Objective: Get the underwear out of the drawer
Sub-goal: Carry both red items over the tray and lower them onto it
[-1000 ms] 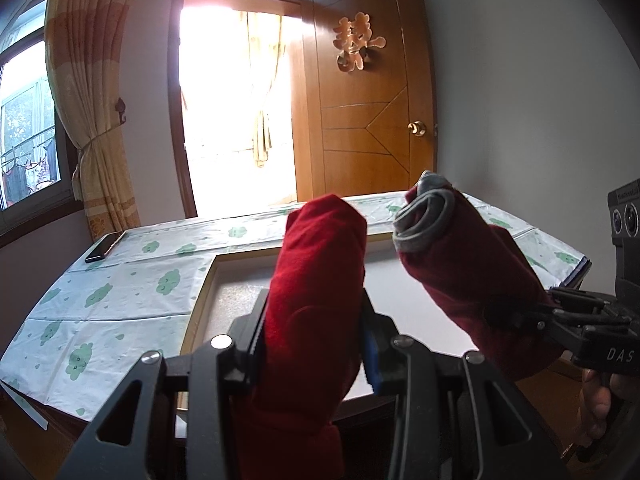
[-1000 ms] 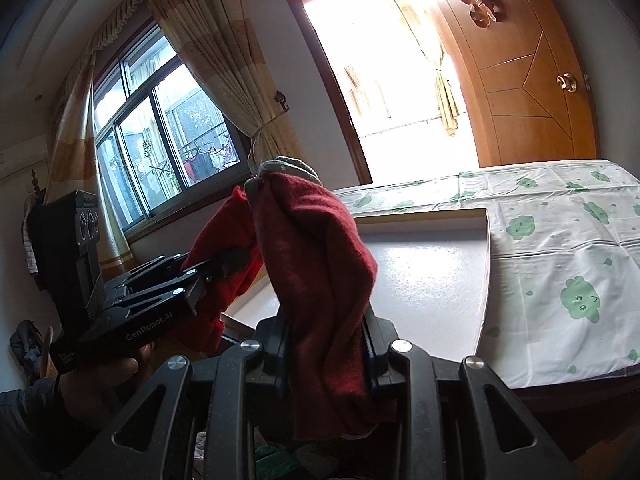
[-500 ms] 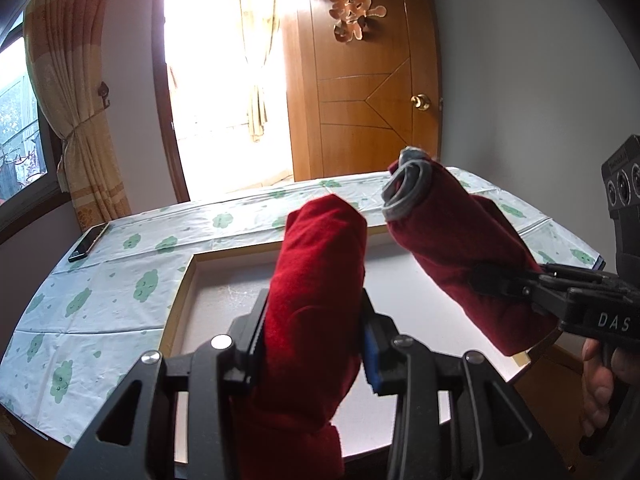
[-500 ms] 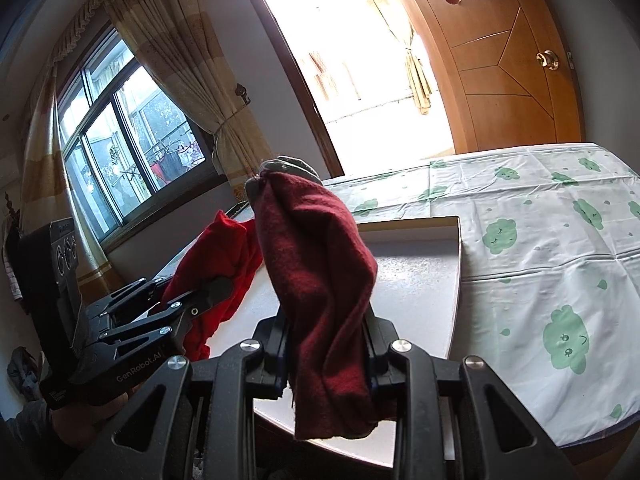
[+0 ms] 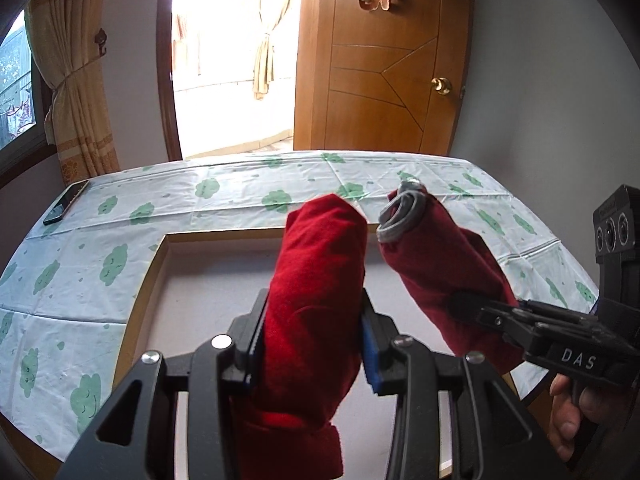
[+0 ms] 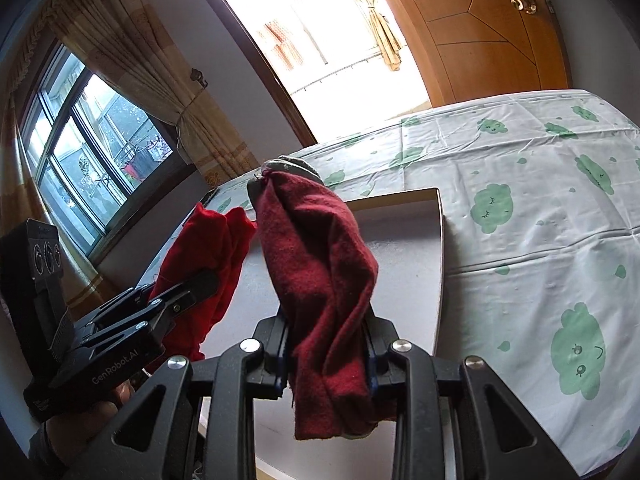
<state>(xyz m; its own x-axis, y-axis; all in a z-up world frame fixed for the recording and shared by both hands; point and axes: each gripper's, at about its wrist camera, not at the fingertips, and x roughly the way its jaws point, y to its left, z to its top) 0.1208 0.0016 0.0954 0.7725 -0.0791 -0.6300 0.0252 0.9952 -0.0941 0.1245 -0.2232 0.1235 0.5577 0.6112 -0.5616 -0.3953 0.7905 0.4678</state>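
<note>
Underwear is in both your claws, held up above the white panel [image 5: 224, 280] of the desk [image 5: 240, 196]. Your left claw [image 5: 310, 344] is clamped tight on a bright red piece [image 5: 316, 280], which stands upright between the fingers and hangs out below them. Your right claw [image 6: 326, 356] is likewise closed hard on a darker red piece [image 6: 320, 264] with a grey waistband [image 5: 396, 216] at its top end; in the left wrist view it leans toward the bright one, and their tops are near each other but apart. Neither piece touches the white panel. Around that panel the desk carries a white cloth with green prints [image 6: 520, 184]. A dark phone [image 5: 66, 202] lies at the cloth's far left corner. Beyond the desk stand a wooden door [image 5: 384, 60] and tied curtains [image 5: 76, 80].
</note>
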